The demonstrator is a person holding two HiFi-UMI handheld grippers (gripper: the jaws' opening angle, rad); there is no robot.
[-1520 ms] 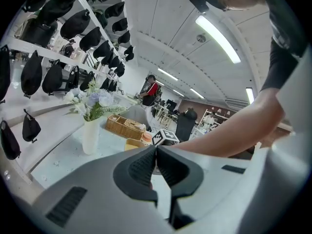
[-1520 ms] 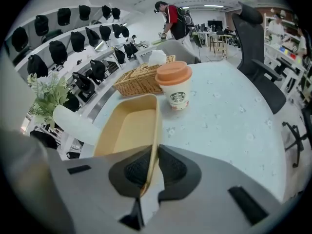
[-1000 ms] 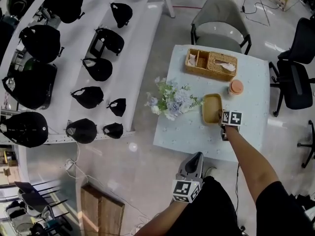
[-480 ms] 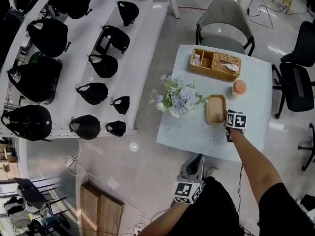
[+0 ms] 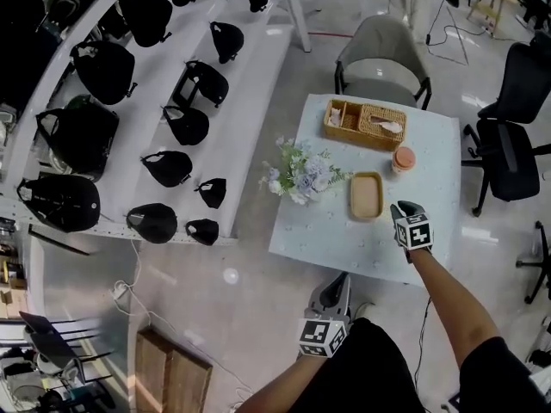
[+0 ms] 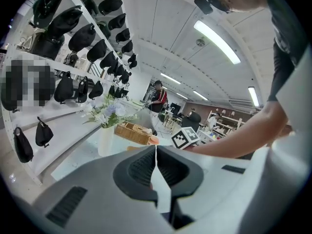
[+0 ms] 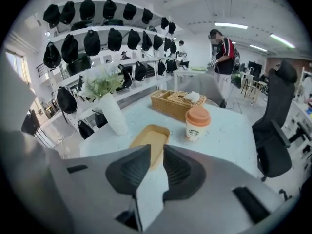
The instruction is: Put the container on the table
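The tan oblong container (image 5: 366, 196) lies flat on the pale blue table (image 5: 323, 231), between the flower vase and the coffee cup. My right gripper (image 5: 401, 207) hovers just to its right and nearer me, clear of it. In the right gripper view the container (image 7: 146, 136) lies beyond my right gripper (image 7: 157, 148). Its jaws have just been closing but still show a gap, with nothing between them. My left gripper (image 5: 343, 280) hangs off the table's near edge. In the left gripper view, my left gripper (image 6: 156, 149) is shut and holds nothing.
A wicker basket (image 5: 365, 124) stands at the table's far side, a lidded coffee cup (image 5: 403, 158) beside the container, a white vase of flowers (image 5: 301, 177) on the left. A grey chair (image 5: 383, 46) stands behind, an office chair (image 5: 508, 136) right, shelves of black bags (image 5: 172, 119) left.
The right gripper held the container's near right edge, then let go and rose back toward me. The container now lies free on the table. The left gripper barely shifted.
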